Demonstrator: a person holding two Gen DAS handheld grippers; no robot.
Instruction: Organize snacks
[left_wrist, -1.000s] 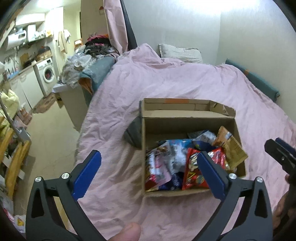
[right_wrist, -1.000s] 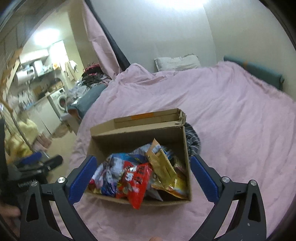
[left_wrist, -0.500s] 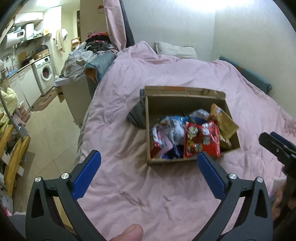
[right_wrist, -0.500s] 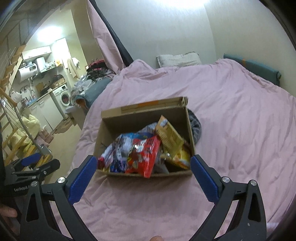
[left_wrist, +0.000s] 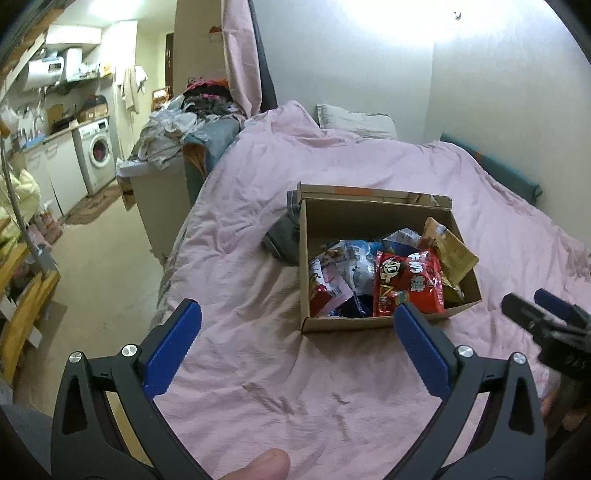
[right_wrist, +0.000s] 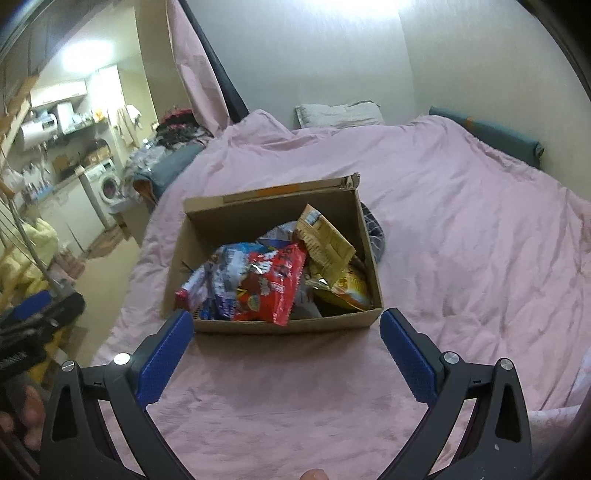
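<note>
both wrist views above bed, sharing box (left_wrist: 384, 221)

Open cardboard box (left_wrist: 376, 216) (right_wrist: 269, 210) resting on the bed (left_wrist: 295, 369) (right_wrist: 461, 221), its far flap folded back. Inside the box: one snack bag (left_wrist: 408, 284) (right_wrist: 269, 288) near the front wall at centre; a second bag (left_wrist: 448, 247) (right_wrist: 325, 240) leaning at the box's right side, its top above the rim; further packets (left_wrist: 332, 280) (right_wrist: 207, 284) at the box's left side. A folded cloth (left_wrist: 282, 232) (right_wrist: 375, 230) lies on the bed against the box's outer side wall. A pillow (left_wrist: 354, 120) (right_wrist: 336, 110) lies behind the box, at the head of the bed. Left claw (left_wrist: 295, 343) and right claw (right_wrist: 286, 343) stand before the box's front wall, spread wide, above the bed.
</note>
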